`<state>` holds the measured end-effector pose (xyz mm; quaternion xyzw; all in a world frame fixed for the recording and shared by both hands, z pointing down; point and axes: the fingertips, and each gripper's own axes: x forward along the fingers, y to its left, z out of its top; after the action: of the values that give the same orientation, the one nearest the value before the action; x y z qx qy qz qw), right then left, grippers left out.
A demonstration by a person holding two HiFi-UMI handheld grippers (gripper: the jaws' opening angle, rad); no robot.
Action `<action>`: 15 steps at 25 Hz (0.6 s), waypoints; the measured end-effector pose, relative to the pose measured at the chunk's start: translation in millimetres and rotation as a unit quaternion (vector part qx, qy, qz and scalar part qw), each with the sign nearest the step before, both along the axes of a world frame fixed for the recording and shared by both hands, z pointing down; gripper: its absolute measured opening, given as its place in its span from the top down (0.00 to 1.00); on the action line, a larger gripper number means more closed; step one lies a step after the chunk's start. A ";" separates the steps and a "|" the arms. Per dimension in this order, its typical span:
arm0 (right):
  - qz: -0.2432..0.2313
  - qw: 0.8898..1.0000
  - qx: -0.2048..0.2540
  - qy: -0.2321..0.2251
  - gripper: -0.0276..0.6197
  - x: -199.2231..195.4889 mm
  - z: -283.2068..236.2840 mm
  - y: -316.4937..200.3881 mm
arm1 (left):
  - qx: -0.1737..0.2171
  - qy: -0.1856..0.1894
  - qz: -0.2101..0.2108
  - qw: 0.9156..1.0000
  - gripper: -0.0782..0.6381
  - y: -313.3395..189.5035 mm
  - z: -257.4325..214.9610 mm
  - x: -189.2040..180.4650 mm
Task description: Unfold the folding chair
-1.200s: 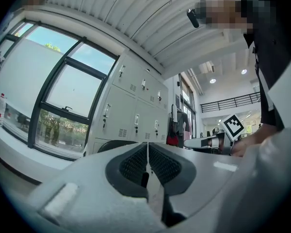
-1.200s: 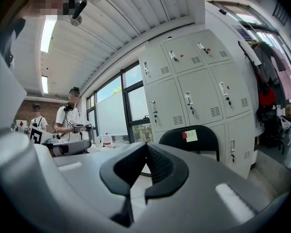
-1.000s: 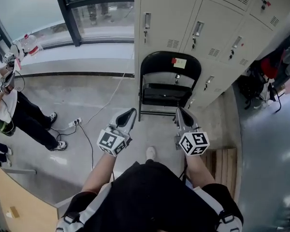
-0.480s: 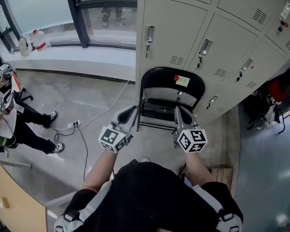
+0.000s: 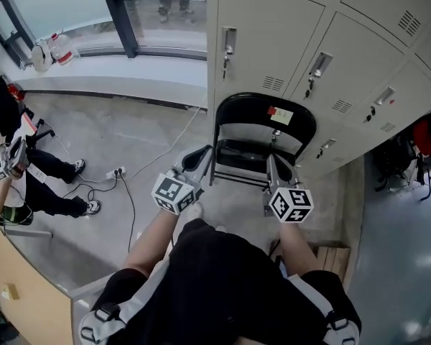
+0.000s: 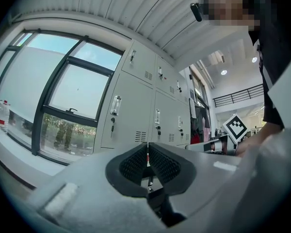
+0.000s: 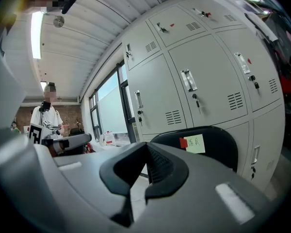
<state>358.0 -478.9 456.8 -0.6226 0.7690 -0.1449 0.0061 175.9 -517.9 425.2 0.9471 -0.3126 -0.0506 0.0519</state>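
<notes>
A black folding chair (image 5: pixel 262 113) stands folded against the grey lockers (image 5: pixel 273 42), with a yellow note and a red sticker on its backrest. My left gripper (image 5: pixel 203 154) is shut and empty, its tips just short of the chair's left frame tube. My right gripper (image 5: pixel 274 163) is also shut and empty, near the seat's right front edge; I cannot tell whether it touches. In the right gripper view the backrest (image 7: pixel 211 147) shows just past the closed jaws of the right gripper (image 7: pixel 146 158). The left gripper view shows the left gripper (image 6: pixel 147 155) facing the lockers (image 6: pixel 136 115).
A power strip with cables (image 5: pixel 116 172) lies on the concrete floor to the left. A person (image 5: pixel 18 175) sits at the far left. A wooden pallet (image 5: pixel 332 254) is by my right leg. Bags (image 5: pixel 416 146) hang at the right. Bottles (image 5: pixel 54 49) stand on the window sill.
Both grippers have moved forward together toward the chair, which now sits closer beneath them. Both stay shut.
</notes>
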 end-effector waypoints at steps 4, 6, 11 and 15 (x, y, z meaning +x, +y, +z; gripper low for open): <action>-0.002 1.000 -0.013 -0.002 0.95 -9.7 8.6 -17.3 | -0.016 0.000 0.003 1.000 0.88 -18.4 8.7 -5.2; 0.001 1.000 -0.016 0.000 0.95 -12.6 7.5 -27.7 | -0.016 0.001 0.009 1.000 0.88 -26.8 8.0 -4.0; 0.004 1.000 -0.025 0.015 0.95 -23.0 6.3 -57.5 | -0.014 -0.001 0.023 1.000 0.88 -55.7 5.0 -5.9; 0.016 0.999 -0.037 0.022 0.95 -22.4 11.8 -72.0 | -0.020 -0.009 0.031 0.999 0.88 -81.4 10.2 -7.0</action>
<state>335.6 -550.8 468.6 -0.6379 0.7529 -0.1591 -0.0319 168.9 -599.4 435.3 0.9556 -0.2842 -0.0343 0.0695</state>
